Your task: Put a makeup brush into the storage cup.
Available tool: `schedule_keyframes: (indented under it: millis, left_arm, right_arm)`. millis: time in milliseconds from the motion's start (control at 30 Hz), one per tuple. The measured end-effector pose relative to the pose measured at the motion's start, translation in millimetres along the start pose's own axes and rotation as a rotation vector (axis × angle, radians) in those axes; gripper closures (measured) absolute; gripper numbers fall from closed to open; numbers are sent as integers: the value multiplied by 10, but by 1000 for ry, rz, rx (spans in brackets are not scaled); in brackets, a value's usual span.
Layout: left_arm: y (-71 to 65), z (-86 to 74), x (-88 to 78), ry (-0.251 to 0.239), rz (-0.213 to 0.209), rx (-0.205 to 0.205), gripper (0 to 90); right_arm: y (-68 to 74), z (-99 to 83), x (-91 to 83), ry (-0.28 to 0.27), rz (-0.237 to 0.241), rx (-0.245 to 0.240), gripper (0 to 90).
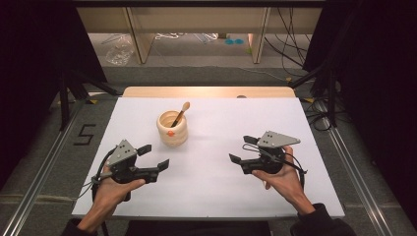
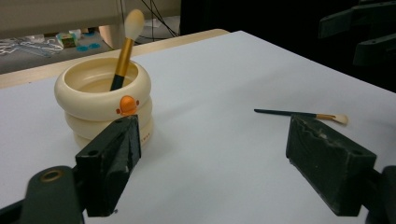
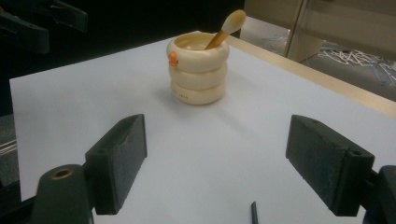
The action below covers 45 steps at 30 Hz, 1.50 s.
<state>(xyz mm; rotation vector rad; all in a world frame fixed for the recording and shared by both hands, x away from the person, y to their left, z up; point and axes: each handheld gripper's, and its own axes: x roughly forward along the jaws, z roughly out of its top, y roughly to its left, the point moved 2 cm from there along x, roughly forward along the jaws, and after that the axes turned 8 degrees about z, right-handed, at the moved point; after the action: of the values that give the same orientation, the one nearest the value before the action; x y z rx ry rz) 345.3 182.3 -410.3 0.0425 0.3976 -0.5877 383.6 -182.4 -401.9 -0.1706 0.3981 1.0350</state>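
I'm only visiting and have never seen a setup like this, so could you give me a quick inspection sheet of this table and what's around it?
Surface: white table top, wooden strip along its far edge.
Job's things: cream ringed pot with an orange knob, upright; one makeup brush leaning inside it; a second brush lying flat on the white top, apart from the pot.
Clutter: nothing seen on the table.
Grippers: left gripper and right gripper both open, empty, each held in a hand.
Cables: one cable trails from the left gripper; more on the floor beyond.
Surroundings: black curtains at both sides, wooden furniture legs behind.
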Motion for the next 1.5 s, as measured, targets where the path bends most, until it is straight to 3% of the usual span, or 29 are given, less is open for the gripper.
schedule_keyframes:
  millis: [33,133,167,233,367,467,633,733,967,1000,1067,1167,1233,1500]
  left_arm:
    - [7,-3,-5,5,-2,17,181]
    - [4,-13,-16,7,10,-7,176]
    - [17,-12,-16,4,5,14,177]
    - [0,-34,-12,10,8,-3,177]
    - [-9,-54,-4,15,2,20,177]
    - [-14,-59,1,19,7,3,177]
    - [-10,-70,10,22,3,23,177]
    - [-19,-81,17,23,4,12,177]
    - [-25,-105,16,30,-4,33,177]
    - [-29,-107,16,28,-4,17,177]
    - [-16,-103,14,26,-3,32,177]
    - [-21,-112,17,31,-4,20,177]
    - [-14,-113,19,32,-5,36,177]
    - [-21,-120,24,36,-5,24,177]
  right_arm:
    - [-3,-1,-1,0,-1,0,215]
    - [-8,-4,-3,-5,-10,-1,214]
    - [-9,-4,-4,-5,-11,-1,214]
    - [-11,-5,-15,0,-10,0,214]
    - [-27,-9,-27,3,-16,0,212]
    - [-42,-13,-38,2,-25,-1,212]
    - [-76,-20,-71,20,-34,0,212]
    - [-111,-33,-85,34,-45,6,212]
    - [-188,-117,-124,144,-59,26,218]
    - [-196,-128,-130,160,-62,27,223]
    - [-215,-166,-121,201,-53,29,231]
    - [-241,-213,-109,251,-67,13,239]
    - [-252,-237,-102,272,-59,19,253]
    - [-295,-355,-72,369,-37,37,274]
